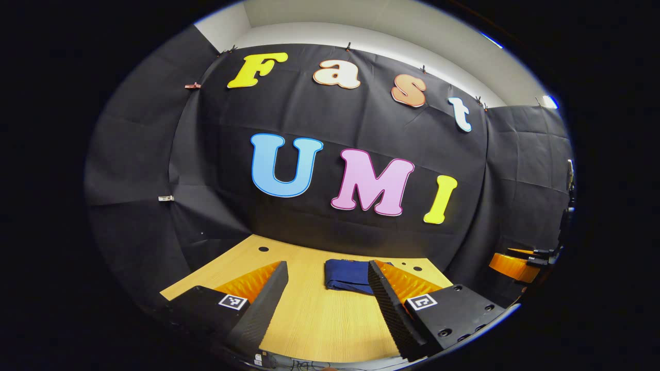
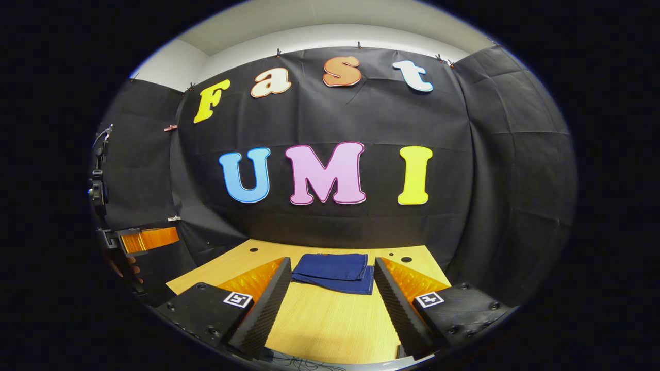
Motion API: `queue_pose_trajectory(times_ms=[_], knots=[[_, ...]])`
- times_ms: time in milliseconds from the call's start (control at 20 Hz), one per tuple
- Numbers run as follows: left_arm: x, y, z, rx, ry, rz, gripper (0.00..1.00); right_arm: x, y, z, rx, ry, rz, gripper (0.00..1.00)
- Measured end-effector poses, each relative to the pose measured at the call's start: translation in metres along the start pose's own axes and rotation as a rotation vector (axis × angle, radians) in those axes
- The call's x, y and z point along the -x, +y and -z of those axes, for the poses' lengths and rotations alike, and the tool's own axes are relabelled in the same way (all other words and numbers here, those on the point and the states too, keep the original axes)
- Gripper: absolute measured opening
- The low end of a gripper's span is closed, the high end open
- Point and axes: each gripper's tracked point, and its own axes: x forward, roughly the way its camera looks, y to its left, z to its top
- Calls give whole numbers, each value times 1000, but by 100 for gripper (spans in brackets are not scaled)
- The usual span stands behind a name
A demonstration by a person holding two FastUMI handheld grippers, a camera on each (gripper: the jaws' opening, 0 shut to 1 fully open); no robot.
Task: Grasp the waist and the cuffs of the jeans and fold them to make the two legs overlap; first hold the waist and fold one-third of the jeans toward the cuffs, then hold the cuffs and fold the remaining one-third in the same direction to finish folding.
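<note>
- Jeans (image 2: 332,273) lay folded on the table (image 2: 330,324), ahead of my right gripper (image 2: 330,299), well apart from its fingers.
- My left gripper (image 1: 327,304) stood wide open, holding nothing; the right likewise.

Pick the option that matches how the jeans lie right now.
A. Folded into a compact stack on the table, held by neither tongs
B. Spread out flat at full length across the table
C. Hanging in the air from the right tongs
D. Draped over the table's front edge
A: the jeans sit as a small layered stack on the table, with the right tongs open and short of them.
</note>
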Motion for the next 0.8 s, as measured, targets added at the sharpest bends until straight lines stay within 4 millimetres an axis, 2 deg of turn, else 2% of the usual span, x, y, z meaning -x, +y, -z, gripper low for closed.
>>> queue_pose_trajectory(times_ms=[300, 800], knots=[[-8, -4, -1, -51, -7, 17, 96, -9, 8, 4, 15, 14, -13, 98], [-11, 2, 9, -72, -1, 8, 96, -16, 15, 15, 19, 41, -13, 98]])
